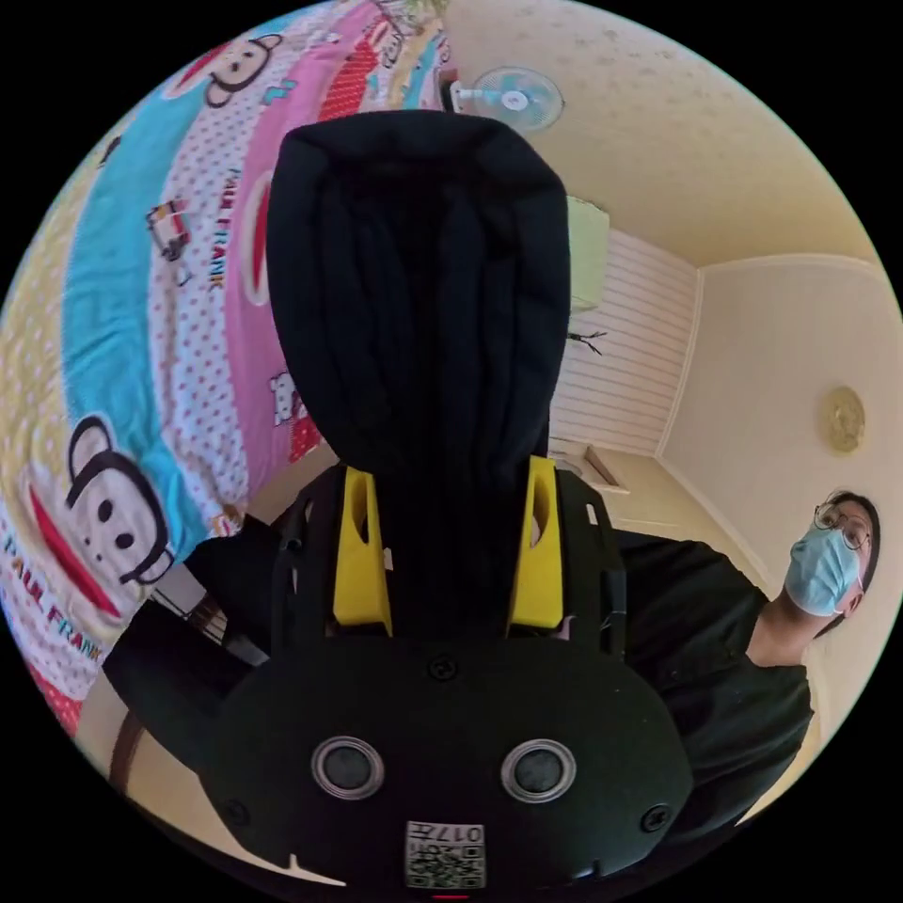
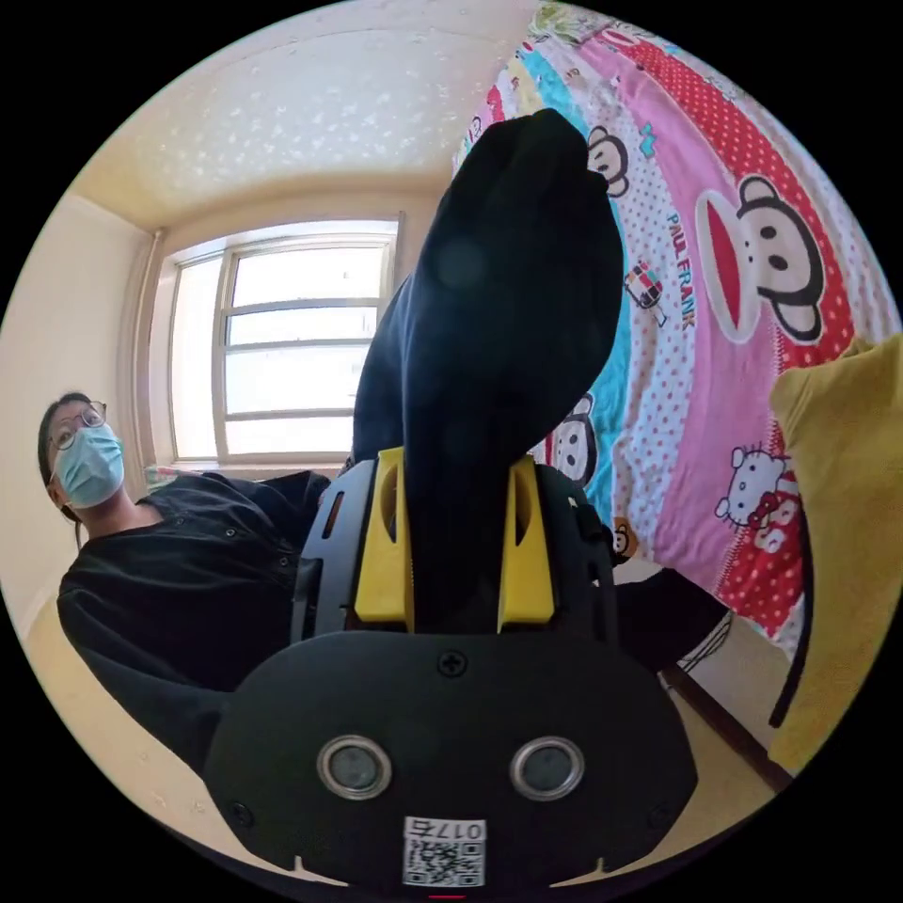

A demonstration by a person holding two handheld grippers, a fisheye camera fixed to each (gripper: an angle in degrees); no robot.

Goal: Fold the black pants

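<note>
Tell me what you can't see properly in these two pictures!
- Left gripper view: the bunched black cloth pants rise from the left hand-held gripper and hide the colourful cartoon-print bedsheet behind; the rest of the pants is out of sight.
- Right gripper view: the pants in the right hand-held gripper cover part of the window.
- Right gripper view: the mustard-yellow cloth is cut off by the edge.

one pair of black fabric pants (image 1: 419,301) | two black-and-yellow two-jaw grippers: left gripper (image 1: 450,555), right gripper (image 2: 455,550) | one person in black top (image 2: 179,564) | one colourful cartoon-print bedsheet (image 1: 122,376) | one wall fan (image 1: 513,97) | one window (image 2: 282,339)
</note>
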